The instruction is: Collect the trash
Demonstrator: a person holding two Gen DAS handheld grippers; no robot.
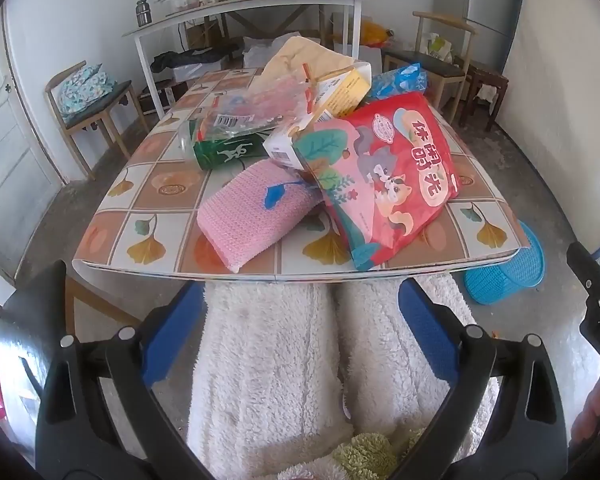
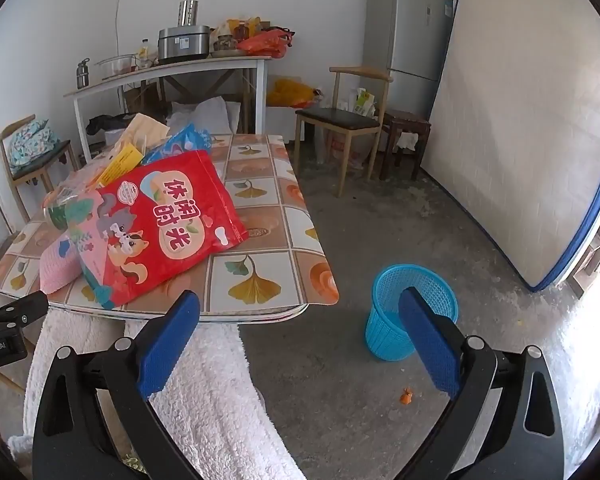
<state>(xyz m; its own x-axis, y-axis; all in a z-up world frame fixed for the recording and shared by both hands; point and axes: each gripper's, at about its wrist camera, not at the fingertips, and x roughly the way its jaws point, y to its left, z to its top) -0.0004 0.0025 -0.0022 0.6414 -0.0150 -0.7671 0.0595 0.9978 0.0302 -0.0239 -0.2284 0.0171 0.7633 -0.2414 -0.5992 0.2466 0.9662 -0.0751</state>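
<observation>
A heap of trash lies on the tiled table (image 1: 168, 192) (image 2: 260, 240): a big red snack bag (image 1: 396, 172) (image 2: 168, 224), a pink textured pack (image 1: 252, 212) (image 2: 58, 266), a green can (image 1: 228, 154), a clear plastic wrapper (image 1: 256, 112), a yellow and white carton (image 1: 340, 92) and a blue wrapper (image 1: 400, 82) (image 2: 184, 140). A blue mesh bin (image 2: 410, 312) (image 1: 504, 272) stands on the floor right of the table. My left gripper (image 1: 300, 332) hangs open before the table's near edge, over a person's white fleecy legs (image 1: 276, 360). My right gripper (image 2: 300, 344) is open too, holding nothing, between table corner and bin.
Wooden chairs stand left (image 1: 88, 104) and right (image 2: 344, 120) of the table. A white side table (image 2: 172, 72) with pots lines the back wall. A fridge (image 2: 408, 36) and a leaning mattress (image 2: 520, 128) fill the right side. An orange scrap (image 2: 406, 396) lies on the concrete floor.
</observation>
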